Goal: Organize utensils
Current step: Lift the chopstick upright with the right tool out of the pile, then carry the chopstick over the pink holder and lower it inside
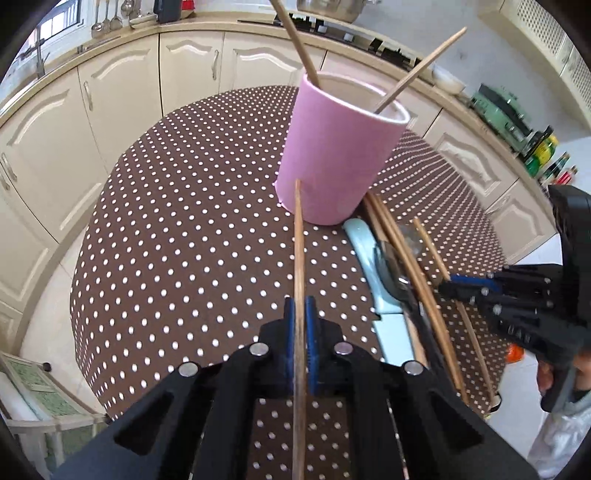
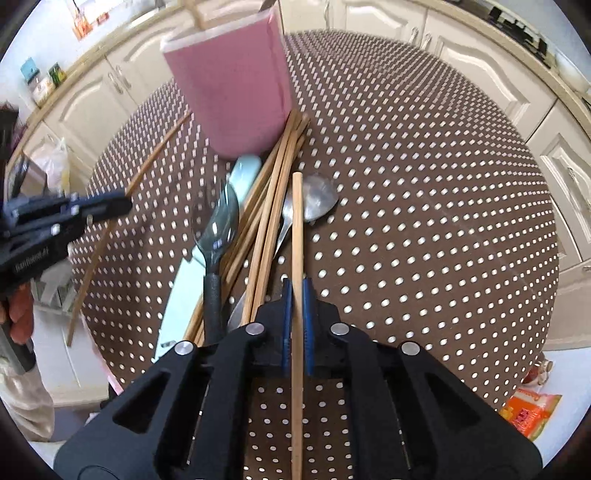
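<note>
both claws, left claw (image 1: pixel 300 314) and right claw (image 2: pixel 297 295), each clamp one chopstick (image 1: pixel 299 236) lengthwise between their pads

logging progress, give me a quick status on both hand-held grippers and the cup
Left hand-held gripper shut on a chopstick. Right likewise. Pink cup upright, two sticks in. Pile remains beside it.

Cream kitchen cabinets (image 1: pixel 122 92) behind the dotted brown bench (image 1: pixel 184 221), steel pot (image 1: pixel 328 7) above the cabinets, orange packet (image 2: pixel 532 410) on the floor beside the bench
</note>
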### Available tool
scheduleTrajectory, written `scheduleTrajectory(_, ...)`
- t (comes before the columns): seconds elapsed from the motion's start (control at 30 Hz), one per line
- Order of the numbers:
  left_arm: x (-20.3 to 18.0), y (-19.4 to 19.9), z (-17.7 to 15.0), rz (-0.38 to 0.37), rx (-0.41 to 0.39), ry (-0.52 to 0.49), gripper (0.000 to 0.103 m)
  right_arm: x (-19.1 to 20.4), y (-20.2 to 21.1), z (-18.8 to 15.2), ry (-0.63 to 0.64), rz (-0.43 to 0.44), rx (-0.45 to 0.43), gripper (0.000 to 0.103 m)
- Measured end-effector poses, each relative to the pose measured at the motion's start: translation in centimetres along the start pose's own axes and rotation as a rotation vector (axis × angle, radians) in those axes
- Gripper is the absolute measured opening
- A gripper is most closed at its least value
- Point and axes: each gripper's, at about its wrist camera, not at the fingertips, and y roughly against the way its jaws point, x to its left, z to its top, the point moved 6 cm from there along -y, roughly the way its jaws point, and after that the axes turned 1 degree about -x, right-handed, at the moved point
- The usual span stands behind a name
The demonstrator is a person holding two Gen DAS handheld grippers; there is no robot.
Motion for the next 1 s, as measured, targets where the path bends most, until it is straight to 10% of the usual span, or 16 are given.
scheduleTrajectory(0.33,0.1,7.1,-0.7,-0.096,-0.307,0.036,0.005,0.7,7.2,3.4,-0.031,0.099,-0.284,0.006)
scheduleTrajectory(1.0,-6.1,17.9,12.7,-0.108,-1.027,-0.057,0.005,-0.3,16.5,14.6,-0.094,0.181,-0.925,0.006)
